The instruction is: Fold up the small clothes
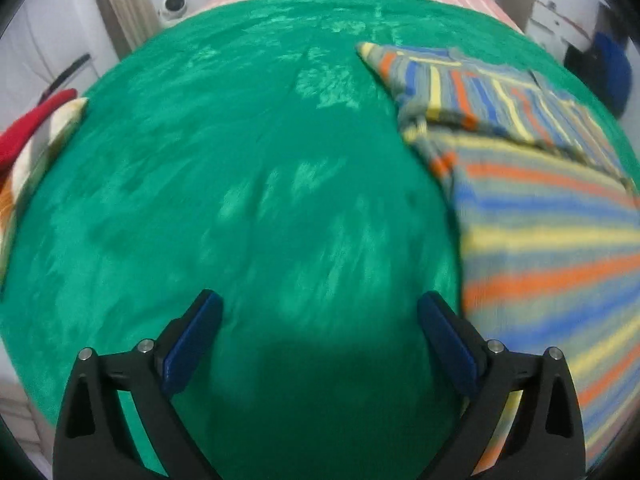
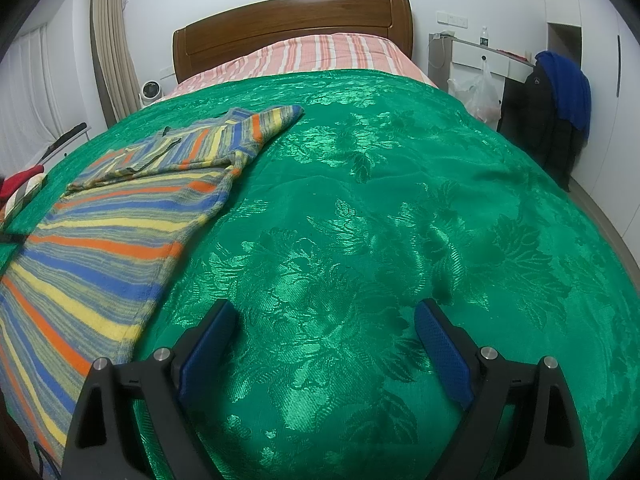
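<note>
A small striped knit garment (image 1: 540, 208) in blue, orange, yellow and grey lies flat on the green bedspread (image 1: 240, 200). In the left wrist view it is at the right, its sleeve folded in over the body near the top. In the right wrist view the garment (image 2: 100, 240) is at the left, with a sleeve pointing toward the headboard. My left gripper (image 1: 320, 320) is open and empty, just left of the garment's edge. My right gripper (image 2: 326, 324) is open and empty over bare bedspread (image 2: 380, 220), just right of the garment.
A red and a patterned piece of cloth (image 1: 28, 140) lie at the bed's left edge. Pink striped bedding (image 2: 320, 56) and a wooden headboard (image 2: 288, 24) are at the far end. A white desk with a plastic bag (image 2: 480, 92) and a chair draped with dark and blue clothes (image 2: 560, 108) stand to the right.
</note>
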The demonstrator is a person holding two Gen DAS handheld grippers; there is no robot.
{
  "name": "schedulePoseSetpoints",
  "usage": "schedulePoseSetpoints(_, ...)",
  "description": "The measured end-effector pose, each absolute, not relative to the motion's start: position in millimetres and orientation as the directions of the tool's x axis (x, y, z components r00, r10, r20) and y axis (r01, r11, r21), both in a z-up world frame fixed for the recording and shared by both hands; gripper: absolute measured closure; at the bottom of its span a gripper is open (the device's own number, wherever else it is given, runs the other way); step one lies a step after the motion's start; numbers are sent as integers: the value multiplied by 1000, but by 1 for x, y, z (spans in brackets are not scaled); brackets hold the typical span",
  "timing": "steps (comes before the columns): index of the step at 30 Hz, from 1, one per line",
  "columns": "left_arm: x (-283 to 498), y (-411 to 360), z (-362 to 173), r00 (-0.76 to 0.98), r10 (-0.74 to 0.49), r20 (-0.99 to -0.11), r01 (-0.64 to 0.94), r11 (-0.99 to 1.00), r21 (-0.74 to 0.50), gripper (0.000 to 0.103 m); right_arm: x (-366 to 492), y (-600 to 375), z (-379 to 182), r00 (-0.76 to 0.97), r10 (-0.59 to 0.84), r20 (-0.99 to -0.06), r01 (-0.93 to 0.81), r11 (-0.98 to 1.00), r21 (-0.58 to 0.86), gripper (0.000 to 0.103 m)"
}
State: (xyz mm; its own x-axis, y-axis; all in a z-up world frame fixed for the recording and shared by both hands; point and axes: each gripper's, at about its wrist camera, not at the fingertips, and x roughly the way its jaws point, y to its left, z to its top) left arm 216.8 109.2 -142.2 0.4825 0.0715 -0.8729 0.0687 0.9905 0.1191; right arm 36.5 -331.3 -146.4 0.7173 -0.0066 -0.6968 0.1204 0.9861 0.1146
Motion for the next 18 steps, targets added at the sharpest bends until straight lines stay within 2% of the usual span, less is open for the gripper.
schedulePoseSetpoints(6,151,126,-124,539,-32,-842,44,999,-10,4,34,-327,-145,715,-34,-698,133,987,88,11)
schedulePoseSetpoints(10,122,127,-131,561,-18,-828,57,998,17,4,33,-327,-145,715,-50,-697,140,987,73,10)
schedulePoseSetpoints(14,122,125,-118,544,-132,-829,110,990,-85,4,29,-327,-138,706,-63,-706,155,986,67,11)
schedulePoseSetpoints(16,108,123,-116,499,-206,-842,181,975,-131,4,20,-324,-124,696,-11,-718,126,986,107,11)
schedulePoseSetpoints(18,93,114,-124,446,-203,-872,233,967,-106,8,-1,-316,-106,689,135,-713,38,975,221,11)
